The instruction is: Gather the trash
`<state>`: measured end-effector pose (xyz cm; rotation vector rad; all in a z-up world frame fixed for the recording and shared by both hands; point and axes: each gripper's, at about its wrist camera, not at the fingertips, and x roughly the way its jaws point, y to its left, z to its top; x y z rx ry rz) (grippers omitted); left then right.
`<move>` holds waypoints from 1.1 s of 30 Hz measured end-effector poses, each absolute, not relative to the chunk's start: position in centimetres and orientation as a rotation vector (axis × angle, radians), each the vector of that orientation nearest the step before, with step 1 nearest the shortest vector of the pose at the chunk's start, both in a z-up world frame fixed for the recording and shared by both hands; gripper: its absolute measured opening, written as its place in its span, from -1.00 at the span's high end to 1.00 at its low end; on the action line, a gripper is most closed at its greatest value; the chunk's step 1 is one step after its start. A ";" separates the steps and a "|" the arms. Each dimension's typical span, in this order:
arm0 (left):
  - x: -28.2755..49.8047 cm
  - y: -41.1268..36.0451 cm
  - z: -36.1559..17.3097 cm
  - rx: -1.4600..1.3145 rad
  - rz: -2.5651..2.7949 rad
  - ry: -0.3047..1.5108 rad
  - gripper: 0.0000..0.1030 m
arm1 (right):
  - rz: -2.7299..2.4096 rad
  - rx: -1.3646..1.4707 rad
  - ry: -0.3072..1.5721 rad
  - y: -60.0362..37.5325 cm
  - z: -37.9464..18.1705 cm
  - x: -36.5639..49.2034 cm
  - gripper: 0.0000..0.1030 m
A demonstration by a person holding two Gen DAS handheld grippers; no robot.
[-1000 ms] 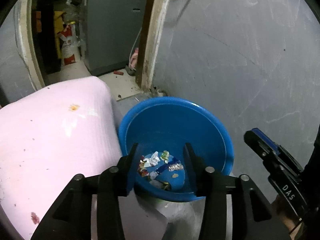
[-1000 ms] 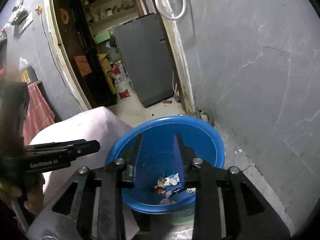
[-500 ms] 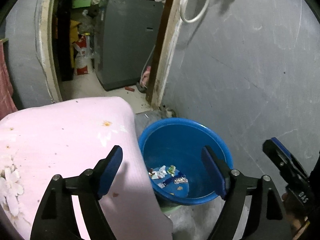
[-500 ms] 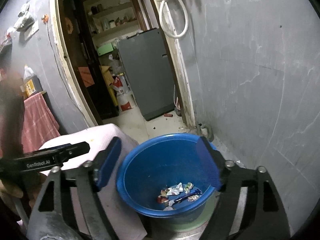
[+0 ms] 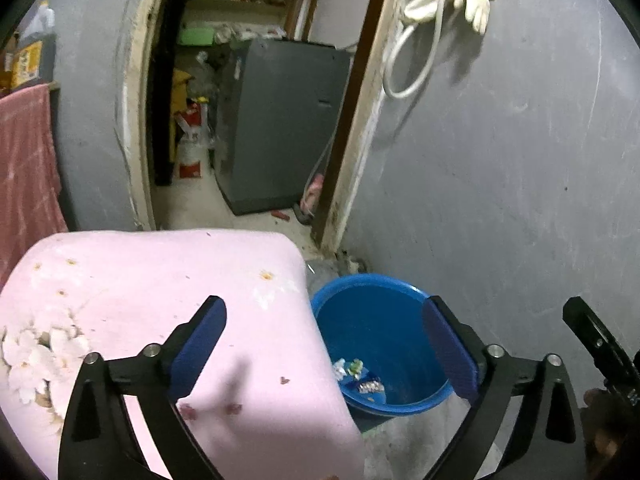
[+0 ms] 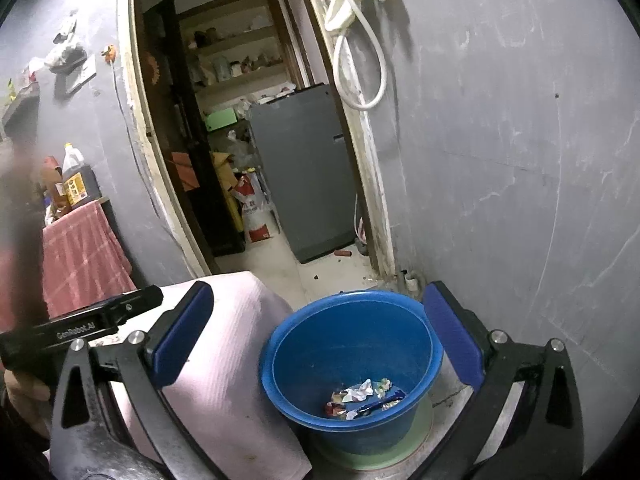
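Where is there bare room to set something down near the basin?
Most of the pink cloth surface left of the blue basin is bare, apart from small crumbs. The basin floor beside the wrappers is free too. The grey wall crowds the basin's right side.

The right gripper (image 6: 318, 344) hung above the floor with its blue-padded fingers (image 6: 182, 338) spread wide and nothing between them. Framed in that gap stood a blue basin (image 6: 420, 346) on a green base (image 6: 416, 436), holding a small heap of crumpled wrappers (image 6: 362, 396) at its bottom. Just beside the basin on its left lay a pink cloth-covered surface (image 6: 228, 380). The left gripper (image 6: 86, 326), marked with white lettering, reached in from the left edge over that cloth. Behind, a grey wall (image 6: 500, 160) met a doorway with a grey appliance (image 6: 308, 172) beyond it.
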<state>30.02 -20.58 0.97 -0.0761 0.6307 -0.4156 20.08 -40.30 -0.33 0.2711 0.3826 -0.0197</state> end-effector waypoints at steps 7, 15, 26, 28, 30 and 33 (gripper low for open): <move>27.6 -18.4 2.5 -0.097 -0.411 0.549 -0.90 | -0.012 0.262 0.347 -39.1 0.8 18.5 -0.99; 24.6 -16.3 3.6 -0.083 -0.401 0.470 -0.91 | -0.016 0.244 0.291 -37.3 1.6 16.1 -1.00; 19.6 -12.8 3.4 -0.071 -0.382 0.383 -0.97 | -0.024 0.194 0.235 -34.1 1.3 12.5 -1.00; 18.8 -12.4 3.3 -0.071 -0.379 0.374 -0.97 | -0.029 0.189 0.231 -33.7 1.3 11.9 -1.00; 18.1 -12.0 3.1 -0.067 -0.375 0.364 -0.97 | -0.034 0.180 0.223 -33.3 1.1 11.1 -1.00; 16.8 -11.5 2.9 -0.064 -0.367 0.346 -0.97 | -0.041 0.156 0.212 -32.6 1.0 10.1 -1.00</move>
